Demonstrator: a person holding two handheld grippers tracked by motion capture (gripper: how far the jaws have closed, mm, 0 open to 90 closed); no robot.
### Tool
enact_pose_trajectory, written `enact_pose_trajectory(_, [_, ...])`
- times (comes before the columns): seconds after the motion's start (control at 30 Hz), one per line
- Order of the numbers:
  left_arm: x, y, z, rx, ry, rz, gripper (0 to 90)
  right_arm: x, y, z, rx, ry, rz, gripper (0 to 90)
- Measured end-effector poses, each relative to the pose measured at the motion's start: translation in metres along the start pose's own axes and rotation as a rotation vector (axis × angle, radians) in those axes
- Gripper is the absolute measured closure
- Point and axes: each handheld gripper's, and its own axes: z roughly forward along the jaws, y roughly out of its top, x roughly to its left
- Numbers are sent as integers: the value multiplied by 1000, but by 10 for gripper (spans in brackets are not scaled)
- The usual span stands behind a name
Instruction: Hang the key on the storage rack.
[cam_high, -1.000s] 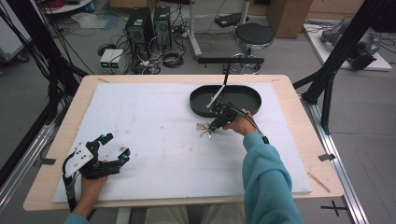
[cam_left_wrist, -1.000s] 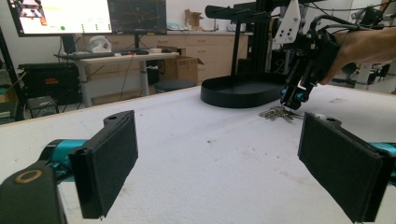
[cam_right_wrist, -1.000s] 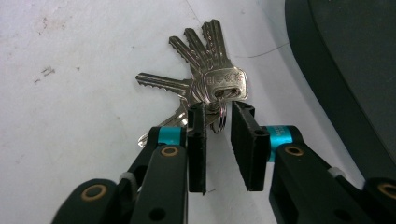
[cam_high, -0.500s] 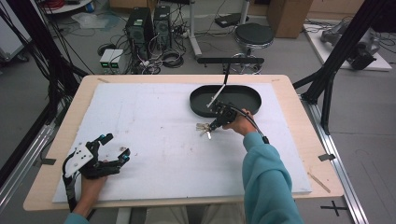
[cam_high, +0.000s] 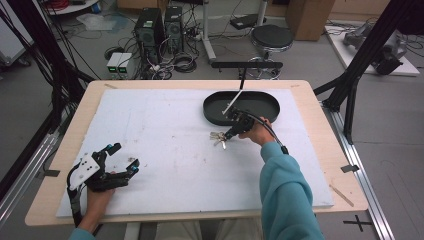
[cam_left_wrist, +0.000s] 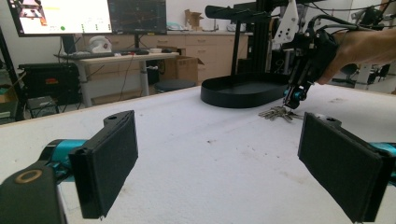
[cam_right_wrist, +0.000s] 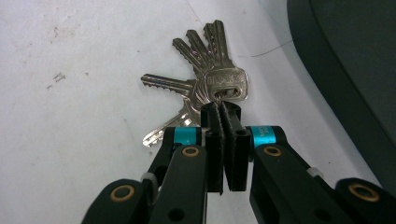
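Metal keys (cam_right_wrist: 201, 88), fanned on the white table (cam_high: 165, 150) just left of the black tray (cam_high: 270, 102), are pinched at their ring end by the just-closed right gripper (cam_right_wrist: 223, 114), while the left gripper (cam_high: 122, 160), wide open and empty, is held well apart.

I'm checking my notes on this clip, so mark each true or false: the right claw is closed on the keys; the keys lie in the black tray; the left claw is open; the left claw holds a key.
1. The right claw is closed on the keys: true.
2. The keys lie in the black tray: false, they lie on the white mat beside it.
3. The left claw is open: true.
4. The left claw holds a key: false, nothing is between its jaws.
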Motion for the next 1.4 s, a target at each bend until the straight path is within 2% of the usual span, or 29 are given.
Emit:
enact_pose_trajectory(0.33, [0,0,0,1,0,0,125,1,1,-3,-26,-6,3,893])
enact_pose_trajectory(0.67, [0,0,0,0,0,0,125,2,2,-14,-98,-11,-10,894])
enact_pose_trajectory(0.8, [0,0,0,0,1,0,125,4,2,-23,-152,-18,-19,894])
enact_pose_trajectory(0.9, [0,0,0,0,0,0,125,4,1,-28,-174,-14,-10,894])
enact_pose_trajectory(0.93, [0,0,0,0,1,0,125,4,1,-33,-199,-18,-10,894])
enact_pose_trajectory(1.1, [0,0,0,0,0,0,125,3,0,-46,-242,-22,-5,894])
enact_pose_trajectory(1.13, [0,0,0,0,1,0,125,3,-1,-53,-275,-23,6,894])
enact_pose_trajectory(1.23, [0,0,0,-2,1,-2,125,1,-3,-62,-321,-29,9,894])
enact_pose_trajectory(1.4, [0,0,0,-2,0,-4,125,1,-7,-70,-350,-41,11,894])
